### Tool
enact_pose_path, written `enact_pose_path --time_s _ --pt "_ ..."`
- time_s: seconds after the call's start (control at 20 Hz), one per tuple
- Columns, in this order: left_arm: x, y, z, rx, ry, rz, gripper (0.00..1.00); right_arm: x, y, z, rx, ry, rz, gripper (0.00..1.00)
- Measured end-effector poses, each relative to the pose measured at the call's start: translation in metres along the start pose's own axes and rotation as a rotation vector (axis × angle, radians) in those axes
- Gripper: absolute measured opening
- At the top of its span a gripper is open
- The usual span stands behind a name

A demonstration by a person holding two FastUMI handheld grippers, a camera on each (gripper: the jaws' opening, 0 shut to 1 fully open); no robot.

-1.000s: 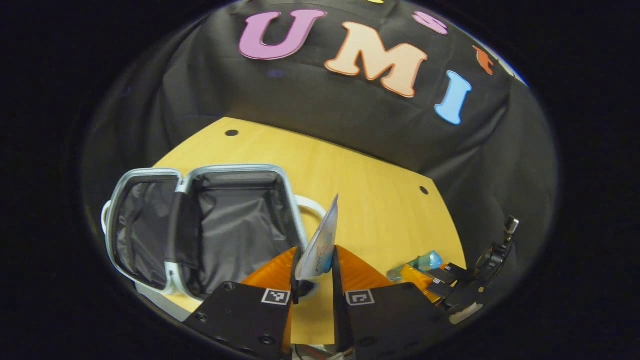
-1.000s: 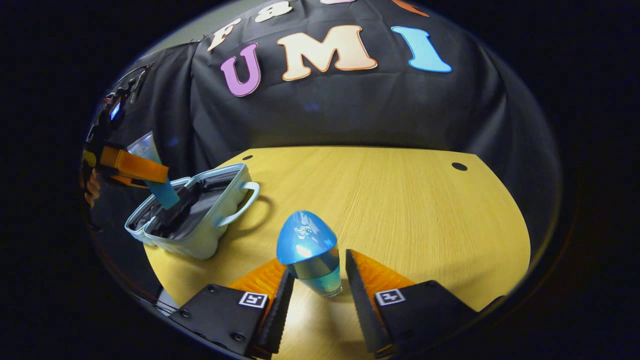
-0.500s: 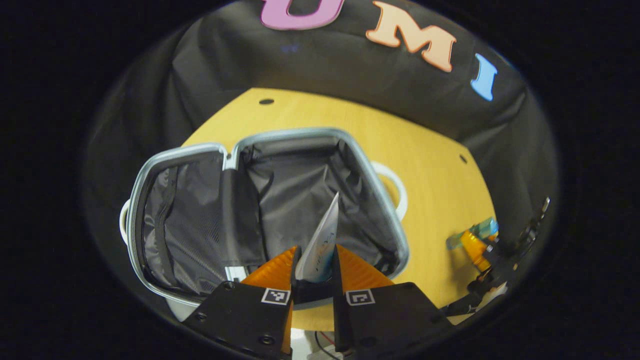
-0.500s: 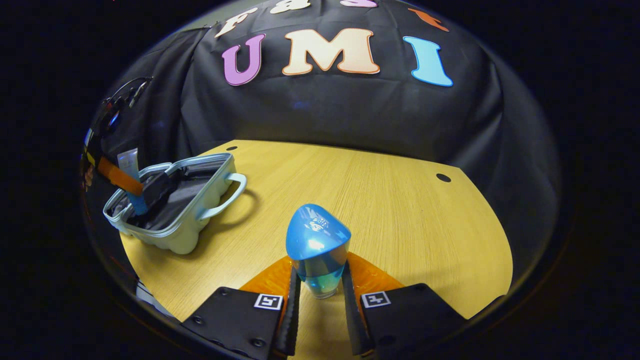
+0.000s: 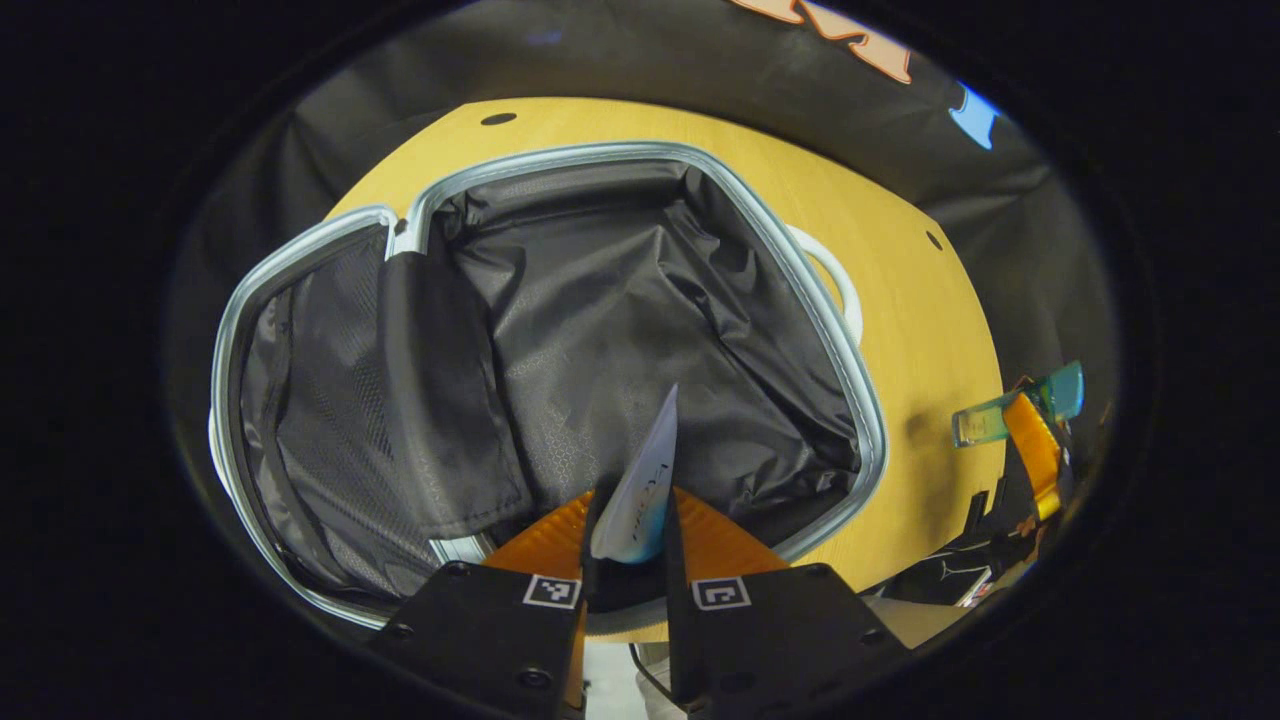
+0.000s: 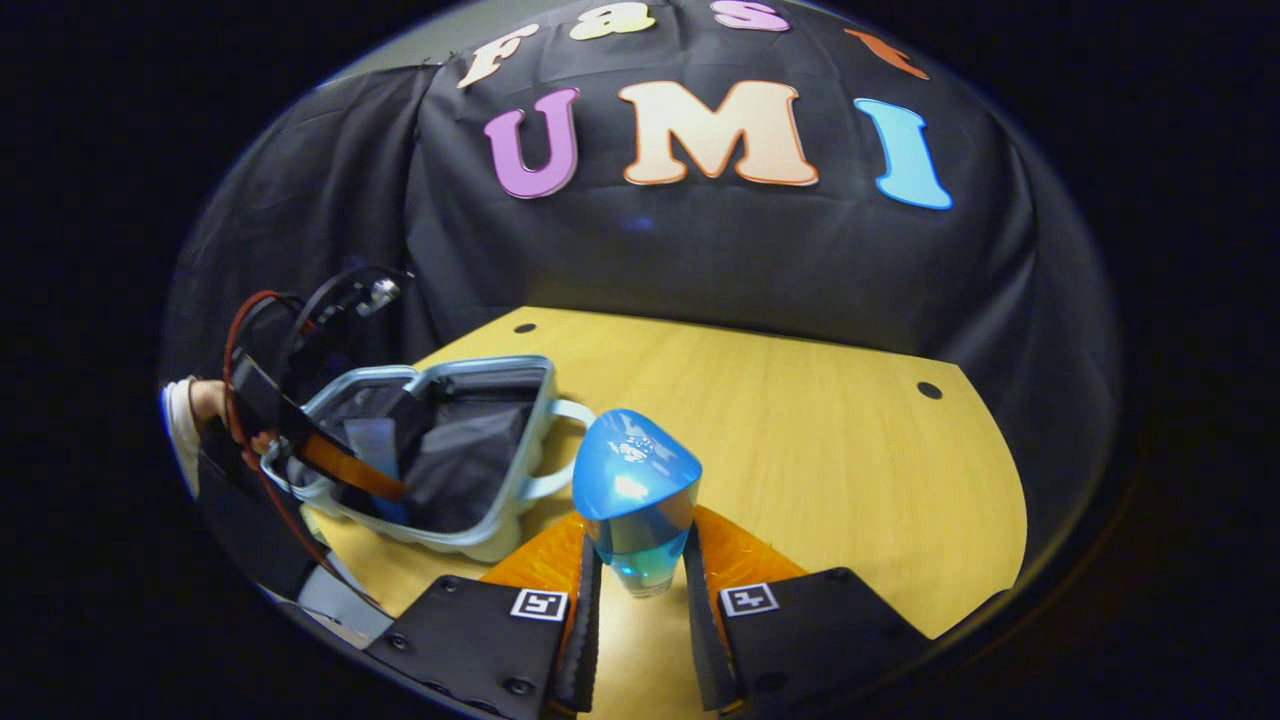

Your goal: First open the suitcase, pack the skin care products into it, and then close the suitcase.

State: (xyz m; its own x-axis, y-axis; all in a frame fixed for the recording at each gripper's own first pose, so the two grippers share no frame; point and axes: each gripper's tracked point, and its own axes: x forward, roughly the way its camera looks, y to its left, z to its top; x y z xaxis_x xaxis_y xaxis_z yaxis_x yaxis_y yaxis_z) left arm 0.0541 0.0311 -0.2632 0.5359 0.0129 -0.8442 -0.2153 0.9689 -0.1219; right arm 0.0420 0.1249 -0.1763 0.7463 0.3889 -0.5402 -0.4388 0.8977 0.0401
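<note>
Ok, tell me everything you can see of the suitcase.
The suitcase is a small hard-shell case, pale blue-grey outside, lying open on the wooden table. Both halves face up, joined at a hinge, and are lined with crinkled black fabric; one half has a mesh panel with a loose flap. A pale rounded handle sticks out from one side. Nothing lies in it yet. The left hand-held gripper holds a white tube above its deeper half.

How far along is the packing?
The suitcase lies open. The left gripper holds a tube over its lining; the right gripper grips a blue bottle above the table. Left: putting both in and closing the lid.
</note>
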Motion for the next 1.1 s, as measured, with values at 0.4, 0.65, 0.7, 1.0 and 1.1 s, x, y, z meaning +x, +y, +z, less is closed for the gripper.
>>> enact_pose_path --time_s 0.4,0.65,0.7,1.0,1.1 --pt "0.000 0.011 0.009 -0.051 -0.013 -0.030 0.36 0.034 0.107 0.012 0.015 0.051 0.210 0.37" --pt "-0.038 0.006 0.020 -0.073 -0.112 -0.058 0.85 0.057 0.133 -0.002 0.014 0.118 0.260 0.41" --pt "-0.047 0.007 0.020 -0.082 -0.130 -0.058 0.87 0.061 0.136 -0.006 0.009 0.131 0.262 0.41" --pt "-0.101 0.036 0.021 -0.156 -0.239 -0.011 0.97 0.082 0.146 -0.036 -0.026 0.240 0.270 0.37" --pt "-0.115 0.050 0.016 -0.199 -0.266 -0.002 0.96 0.085 0.149 -0.042 -0.046 0.262 0.271 0.41"
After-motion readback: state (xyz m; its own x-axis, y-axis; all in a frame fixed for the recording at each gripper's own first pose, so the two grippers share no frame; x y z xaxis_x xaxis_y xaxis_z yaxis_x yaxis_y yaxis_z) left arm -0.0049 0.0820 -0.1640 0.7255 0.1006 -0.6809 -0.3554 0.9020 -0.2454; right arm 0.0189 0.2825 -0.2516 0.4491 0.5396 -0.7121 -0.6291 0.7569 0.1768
